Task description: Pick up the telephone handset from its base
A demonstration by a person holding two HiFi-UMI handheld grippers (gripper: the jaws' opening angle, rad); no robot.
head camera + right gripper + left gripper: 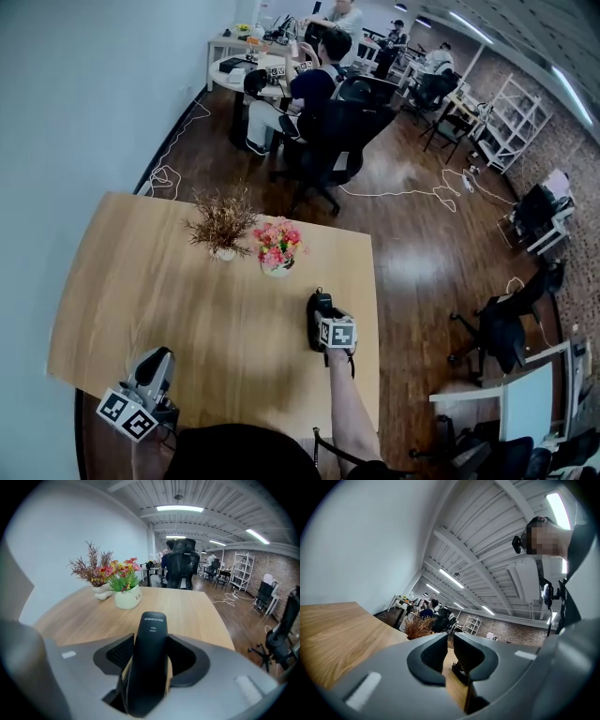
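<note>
Grey left gripper [449,651] waits at the surface's [169,281] near-left corner, fingers narrow, empty — the lift seems one-handed. Farther, near the right edge, the right gripper's [150,648] fingers [119,654] flank the black handset [151,630], wood slivers showing between — seemingly unclamped.

Only two things carry print. In the right gripper view, the black handset [149,663] bears a small pale brand line across its far end, at 12 o'clock on its body. It reads roughly "CHINOE", though the letters are soft and the first ones stay uncertain. Just under it sits a shorter, fainter line too small to read. At 11 o'clock from the handset, the white flower pot [127,597] on the desk shows dark letters on its side toward 3 o'clock. They begin "Li" and the rest curves out of sight.
</note>
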